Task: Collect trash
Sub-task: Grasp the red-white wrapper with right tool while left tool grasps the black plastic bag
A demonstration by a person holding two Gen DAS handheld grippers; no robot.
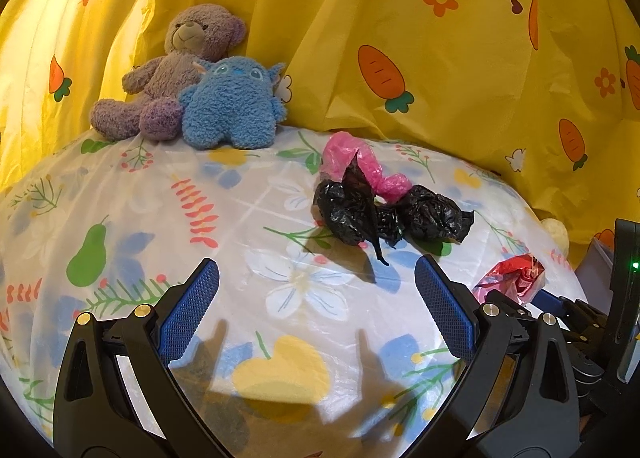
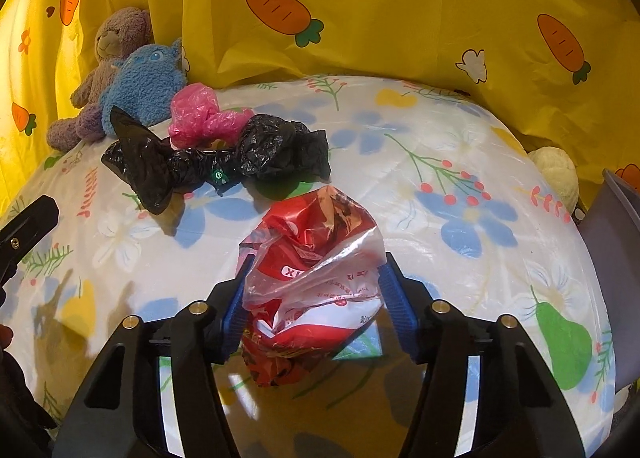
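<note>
Tilting downward, the right tool (image 2: 312, 290) clamps the red wrapper (image 2: 316, 258); the left tool (image 1: 316, 298) gapes

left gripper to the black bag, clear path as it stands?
Probably yes. The left gripper has open, empty jaws, and the black bag lies just ahead, slightly right of centre, with only bare tablecloth between. The pink bag touches its far side, out of the way.

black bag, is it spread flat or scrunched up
Scrunched up: the black bag lies twisted and crumpled on the floral sheet, one corner sticking up.
</note>
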